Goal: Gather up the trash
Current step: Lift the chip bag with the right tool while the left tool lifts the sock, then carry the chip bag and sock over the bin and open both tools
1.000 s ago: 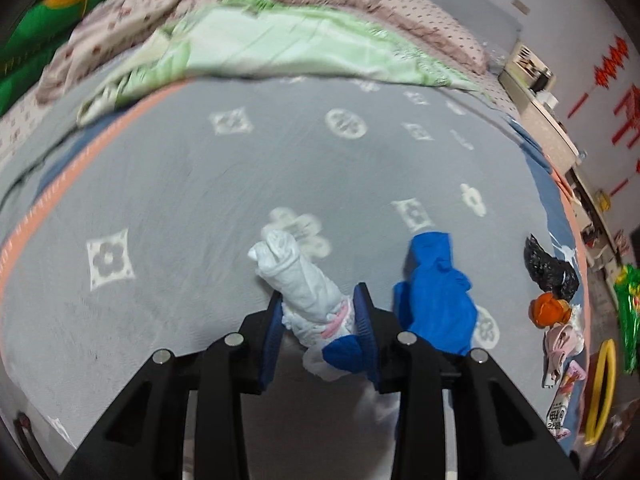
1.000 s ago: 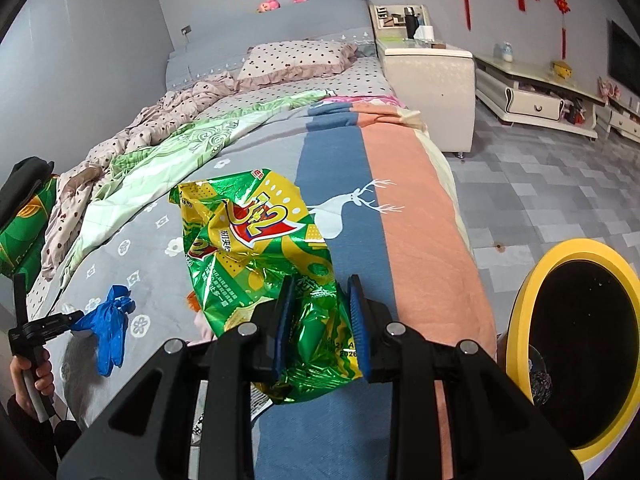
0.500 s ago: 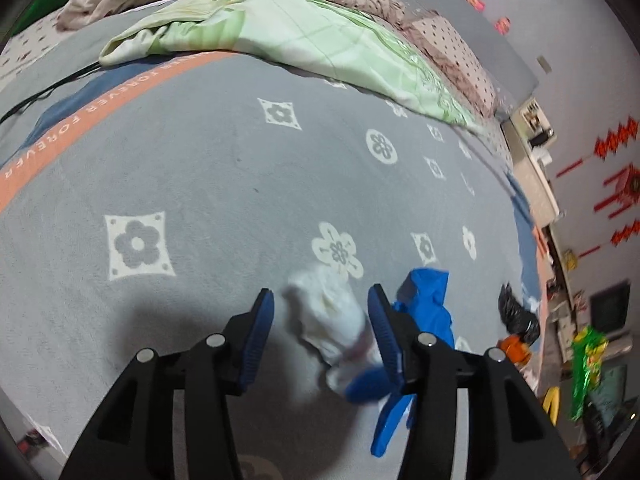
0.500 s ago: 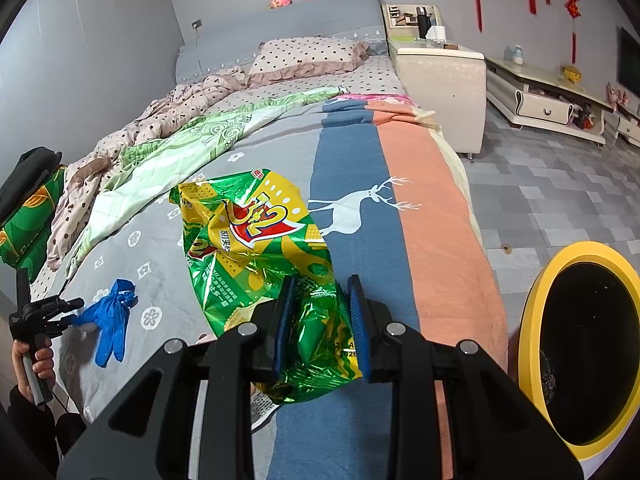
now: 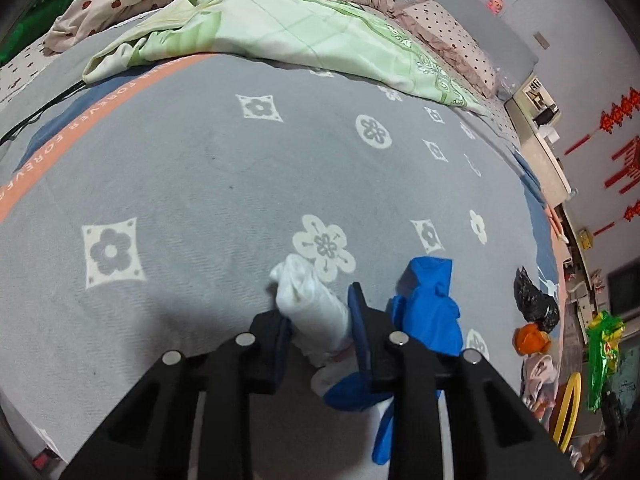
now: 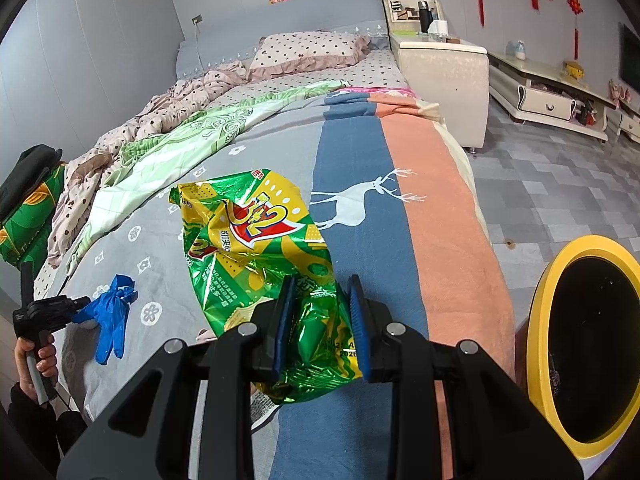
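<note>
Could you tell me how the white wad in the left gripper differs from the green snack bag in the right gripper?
The white wad is soft, matte and plain; the green snack bag is shiny crinkled foil with printed graphics. The wad is compact, barely passing the left gripper; the bag spreads far beyond the right gripper. The wad lies low on the grey blanket; the bag is held up. Both are clamped between fingers.

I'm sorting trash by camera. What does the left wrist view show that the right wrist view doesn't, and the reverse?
Only the left view shows the white wad between the left claw's fingers, a black bag and an orange scrap. Only the right view shows the deer print and nightstand. Both show the blue glove, green snack bag held by the right claw, and yellow-rimmed bin.
</note>
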